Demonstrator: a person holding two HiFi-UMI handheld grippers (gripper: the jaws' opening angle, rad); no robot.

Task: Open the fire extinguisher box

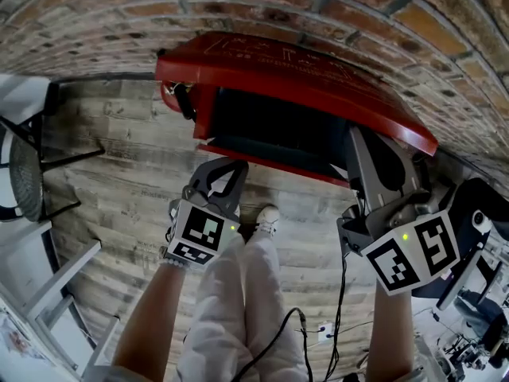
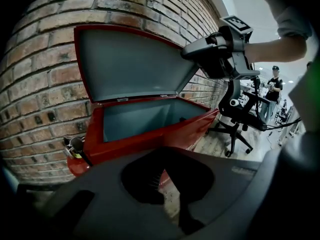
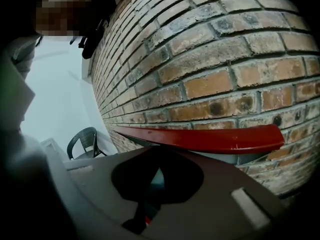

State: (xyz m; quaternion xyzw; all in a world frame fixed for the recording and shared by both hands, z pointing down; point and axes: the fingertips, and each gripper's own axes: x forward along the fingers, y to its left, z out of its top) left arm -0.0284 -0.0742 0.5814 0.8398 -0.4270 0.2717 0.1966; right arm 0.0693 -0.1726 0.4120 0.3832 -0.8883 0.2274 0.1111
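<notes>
Jaws of your left gripper are clenched on nothing, just short of the fire extinguisher box, which sits against the brick wall. Only the left gripper view shows the grey inside under the raised lid. Your right gripper, jaws clenched too, has its tips hidden beneath that lid, so you cannot tell whether they touch it.

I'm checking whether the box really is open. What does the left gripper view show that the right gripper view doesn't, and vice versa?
Only the left gripper view: the box's grey interior, the lid's inner face, the right gripper at the lid's edge, an office chair. Only the right gripper view: a dark plastic chair, and the lid edge-on. Both: the raised red lid and the brick wall.
</notes>
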